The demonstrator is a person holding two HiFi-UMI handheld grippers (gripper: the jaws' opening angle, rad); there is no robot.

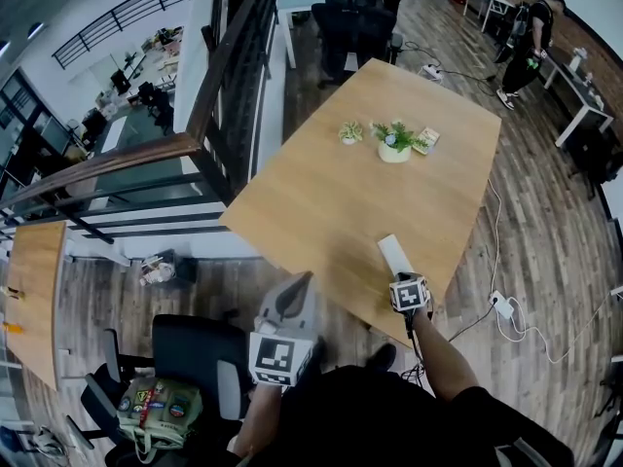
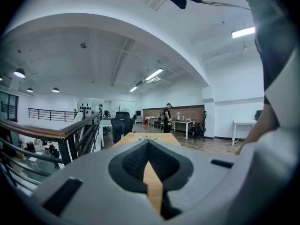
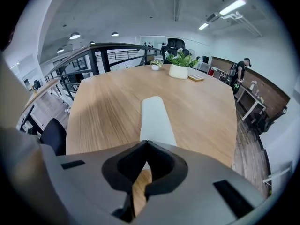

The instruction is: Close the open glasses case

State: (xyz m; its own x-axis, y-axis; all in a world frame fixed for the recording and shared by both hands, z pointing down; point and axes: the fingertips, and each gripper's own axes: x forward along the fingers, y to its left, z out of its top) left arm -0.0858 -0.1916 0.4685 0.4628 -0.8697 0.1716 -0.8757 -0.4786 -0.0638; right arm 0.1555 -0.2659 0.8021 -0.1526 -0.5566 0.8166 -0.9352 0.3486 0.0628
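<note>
The glasses case [image 1: 394,253] is a long pale grey shell lying flat on the wooden table [image 1: 321,202] near its front edge. In the right gripper view the case [image 3: 156,117] looks closed and stretches straight ahead of the jaws. My right gripper [image 1: 405,278] is shut with nothing between its pads, tilted down just behind the case's near end; its tips [image 3: 146,143] meet over that end. My left gripper [image 1: 304,282] hangs off the table's front left edge, pointing nearly level along the table. Its jaws [image 2: 148,143] are shut and empty.
Two potted plants [image 1: 394,142] [image 1: 349,132] and a small card [image 1: 426,140] stand at the far side of the table. A black railing [image 1: 224,95] runs along the left. A black chair [image 1: 195,358] with a bag [image 1: 156,412] is at the lower left. A person [image 1: 526,42] stands far right.
</note>
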